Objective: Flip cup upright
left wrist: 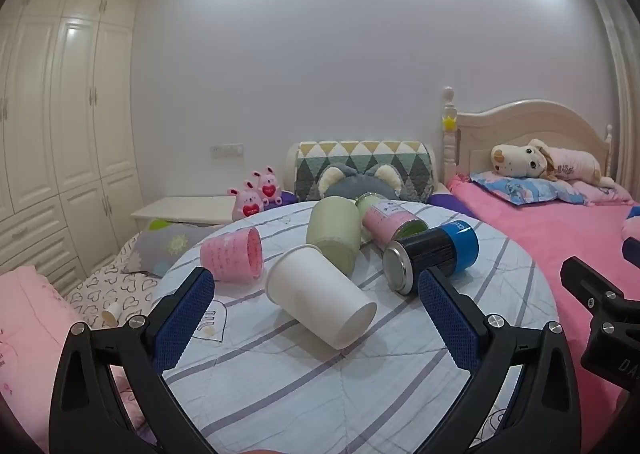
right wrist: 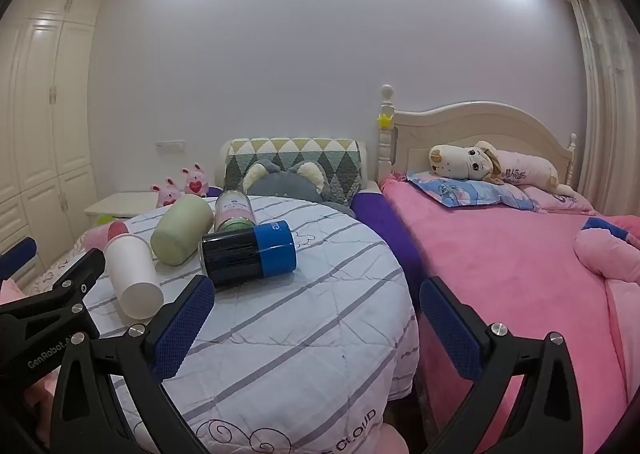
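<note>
A round surface (left wrist: pixel 280 382) covered with a striped cloth carries five containers, all lying on their sides. The white cup (left wrist: pixel 320 296) lies nearest the camera, its closed base toward the viewer and its open rim pointing away toward the green cup (left wrist: pixel 334 232), which lies just behind it, rim to rim or nearly so. To the left lies a pink cup (left wrist: pixel 232 254), its open mouth facing right, apart from the white cup. To the right lies a black-and-blue can (left wrist: pixel 432 254) with its metal end facing the viewer; behind it, a pink-and-green can (left wrist: pixel 390 220) rests against the green cup.

The left gripper (left wrist: pixel 316 290) is open — its blue pads stand wide apart, with the white cup between them in the left wrist view. Contact with the cup is not visible. The right pad sits just in front of the black-and-blue can.

The right gripper (right wrist: pixel 316 294) is also open and holds nothing. It hovers over the right edge of the surface, beside a pink bed (right wrist: pixel 500 274); the white cup (right wrist: pixel 134 280) lies well to its left.
</note>
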`<control>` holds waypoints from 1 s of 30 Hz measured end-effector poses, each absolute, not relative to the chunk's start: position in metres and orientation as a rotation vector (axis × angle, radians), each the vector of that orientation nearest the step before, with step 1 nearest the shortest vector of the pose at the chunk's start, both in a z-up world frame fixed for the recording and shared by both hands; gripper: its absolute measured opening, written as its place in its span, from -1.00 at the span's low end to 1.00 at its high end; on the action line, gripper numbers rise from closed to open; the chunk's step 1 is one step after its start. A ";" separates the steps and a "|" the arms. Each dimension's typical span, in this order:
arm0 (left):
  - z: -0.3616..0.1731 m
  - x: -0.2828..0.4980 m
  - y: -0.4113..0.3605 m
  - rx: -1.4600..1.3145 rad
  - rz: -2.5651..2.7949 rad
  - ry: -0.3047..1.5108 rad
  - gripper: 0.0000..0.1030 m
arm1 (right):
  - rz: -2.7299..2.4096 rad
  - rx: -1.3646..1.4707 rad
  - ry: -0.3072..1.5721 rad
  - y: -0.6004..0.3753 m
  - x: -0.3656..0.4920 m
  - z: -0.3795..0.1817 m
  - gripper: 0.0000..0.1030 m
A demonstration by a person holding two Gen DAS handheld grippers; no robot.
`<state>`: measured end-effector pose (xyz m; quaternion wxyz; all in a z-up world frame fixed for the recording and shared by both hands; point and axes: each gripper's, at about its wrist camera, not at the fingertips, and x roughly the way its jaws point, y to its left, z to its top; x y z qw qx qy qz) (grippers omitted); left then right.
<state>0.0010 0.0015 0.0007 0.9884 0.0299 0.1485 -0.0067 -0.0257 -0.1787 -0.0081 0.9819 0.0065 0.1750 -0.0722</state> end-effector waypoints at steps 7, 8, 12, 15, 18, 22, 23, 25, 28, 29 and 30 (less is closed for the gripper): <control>0.000 0.001 0.001 0.056 -0.011 0.298 1.00 | -0.144 0.019 0.359 -0.182 -0.026 -0.009 1.00; 0.000 0.001 0.001 0.055 -0.011 0.299 1.00 | -0.144 0.020 0.360 -0.183 -0.026 -0.009 1.00; -0.001 0.002 0.003 0.043 -0.018 0.298 1.00 | -0.143 0.016 0.360 -0.183 -0.027 -0.007 1.00; -0.002 0.002 0.004 0.039 -0.012 0.299 1.00 | -0.143 0.017 0.360 -0.183 -0.027 -0.007 1.00; -0.004 0.003 0.004 0.044 -0.005 0.300 1.00 | -0.148 0.015 0.359 -0.183 -0.028 -0.008 1.00; -0.005 0.003 0.005 0.043 -0.004 0.308 1.00 | -0.146 0.015 0.367 -0.181 -0.025 -0.008 1.00; -0.005 0.003 0.005 0.043 -0.002 0.310 1.00 | -0.147 0.014 0.369 -0.181 -0.025 -0.008 1.00; -0.005 0.003 0.005 0.046 -0.001 0.312 1.00 | -0.149 0.011 0.370 -0.181 -0.025 -0.008 1.00; -0.004 0.003 0.006 0.041 -0.010 0.316 1.00 | -0.147 0.010 0.370 -0.180 -0.024 -0.008 1.00; -0.004 0.003 0.006 0.041 -0.013 0.317 1.00 | -0.150 0.010 0.370 -0.180 -0.024 -0.008 1.00; -0.004 0.004 0.006 0.043 -0.012 0.317 1.00 | -0.151 0.008 0.370 -0.180 -0.024 -0.008 1.00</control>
